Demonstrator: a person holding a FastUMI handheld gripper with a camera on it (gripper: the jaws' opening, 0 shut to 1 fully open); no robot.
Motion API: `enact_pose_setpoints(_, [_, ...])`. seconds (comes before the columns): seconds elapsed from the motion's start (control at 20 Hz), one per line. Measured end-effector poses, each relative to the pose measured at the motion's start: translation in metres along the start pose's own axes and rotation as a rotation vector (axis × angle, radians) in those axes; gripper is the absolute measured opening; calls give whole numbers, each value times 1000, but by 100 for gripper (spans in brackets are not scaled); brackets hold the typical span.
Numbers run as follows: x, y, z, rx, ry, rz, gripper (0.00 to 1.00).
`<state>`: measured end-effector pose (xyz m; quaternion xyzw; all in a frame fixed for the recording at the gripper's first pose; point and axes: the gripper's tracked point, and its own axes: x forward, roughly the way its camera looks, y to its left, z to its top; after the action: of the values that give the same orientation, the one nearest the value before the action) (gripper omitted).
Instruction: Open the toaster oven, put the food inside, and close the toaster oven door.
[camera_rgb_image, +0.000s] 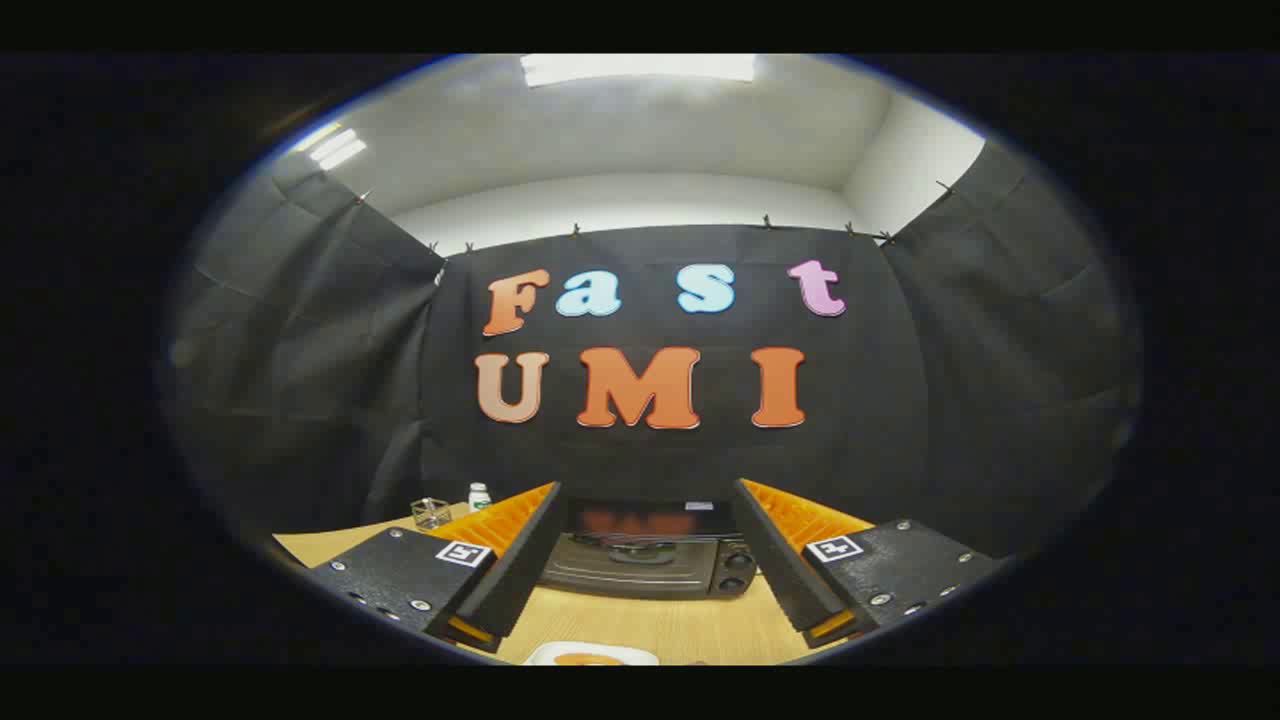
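A black toaster oven (648, 560) stands on the wooden table against the booth wall, straight ahead beyond my fingers, with its glass door shut and two knobs (738, 572) on its right side. My gripper (650, 600) is held above the table with its fingers wide apart and nothing between them. Close below, between the fingertips, the rim of a white plate (590, 654) shows with an orange-brown piece of food (588, 660) on it, mostly cut off.
A small clear glass container (431, 513) and a white bottle with a green cap (479, 496) stand at the table's (650, 625) far left, near the wall. Bare wooden tabletop lies between the oven and the plate.
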<state>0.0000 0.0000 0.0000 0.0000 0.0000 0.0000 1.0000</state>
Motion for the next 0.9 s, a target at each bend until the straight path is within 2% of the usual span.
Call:
enact_pose_setpoints(0.45, [1, 17, -7, 35, 3, 52, 99])
enact_pose_setpoints(0.9, [-1, 1, -2, 58, -20, 35, 98])
